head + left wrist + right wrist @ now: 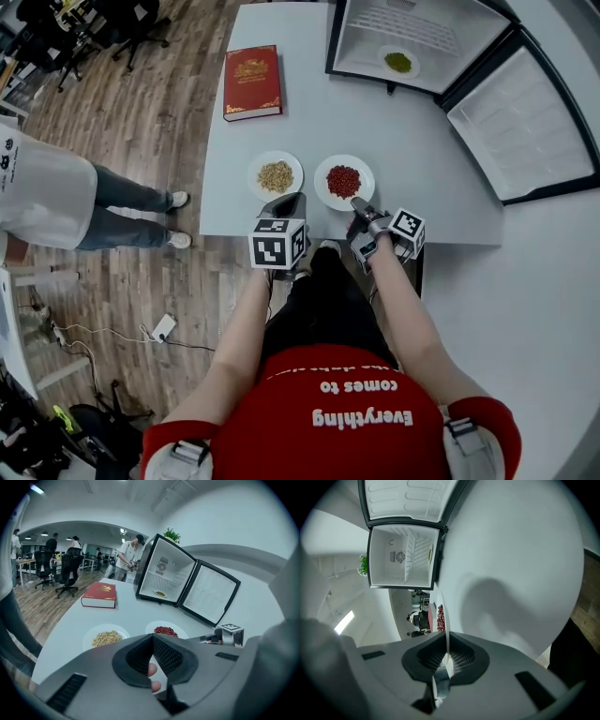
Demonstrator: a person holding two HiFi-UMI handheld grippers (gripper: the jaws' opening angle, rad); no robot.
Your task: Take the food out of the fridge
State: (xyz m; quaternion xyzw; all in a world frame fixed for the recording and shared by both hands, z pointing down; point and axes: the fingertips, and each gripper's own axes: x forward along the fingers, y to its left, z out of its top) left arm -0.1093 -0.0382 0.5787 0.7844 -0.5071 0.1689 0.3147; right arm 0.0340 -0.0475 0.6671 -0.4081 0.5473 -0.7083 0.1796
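Observation:
A white plate of red beans (pixel 344 181) is at the near edge of the white table (pixel 412 159). My right gripper (pixel 359 208) is shut on its near rim. In the right gripper view that rim (pixel 446 634) runs edge-on between the jaws, with the beans (pixel 439 617) beyond; whether the plate rests on the table I cannot tell. A plate of tan grains (pixel 275 175) lies just to its left. My left gripper (pixel 286 202) hovers between the two plates, its jaws shut on nothing (pixel 152 638). The open fridge (pixel 417 42) holds a plate of green food (pixel 397 62).
A red book (pixel 252 82) lies at the table's far left. The fridge door (pixel 525 122) stands swung open to the right. A person (pixel 56 202) stands on the wood floor left of the table. Office chairs (pixel 65 569) and people are further back.

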